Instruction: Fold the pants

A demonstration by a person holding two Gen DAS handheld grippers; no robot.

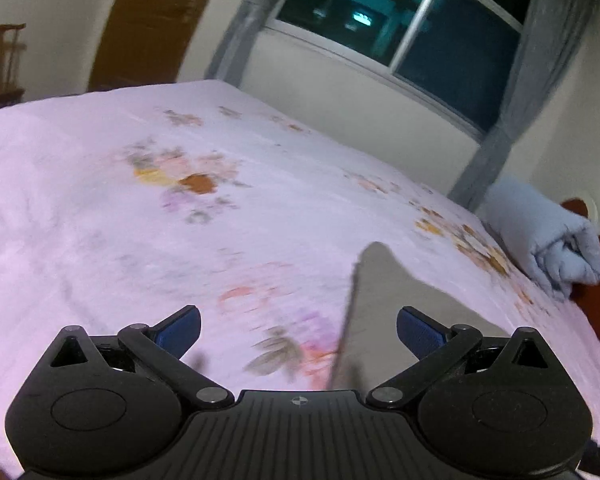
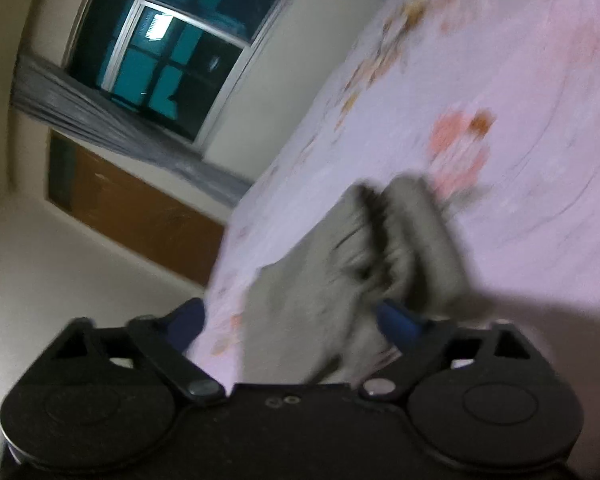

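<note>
The left gripper (image 1: 298,330) is standing wide open over the bed (image 1: 100,200), with nothing between its blue pads. Just to the right of its middle, a pointed piece of the gray pants (image 1: 384,304) is lying flat on the pink flowered sheet, and it is running under the right pad. A rolled blue blanket (image 1: 548,240) is sitting at the far right edge of the bed, well apart from the pants. A dark window (image 1: 400,24) is showing on the wall behind.

The right gripper (image 2: 296,320) is also standing apart, a bit less wide. The picture here is blurry. The pants (image 2: 340,264) are sitting bunched up in a soft heap between its two blue pads, with the ribbed waist part puffed up at the far end. The cloth is near the right pad, but the pads are not squeezing it as far as I can tell.

To fold well, I think each claw should be taking one corner of the same edge, pinching only a thin bit of cloth. Then both should be pulling gently apart so the heap is lying smooth before any fold is made.
</note>
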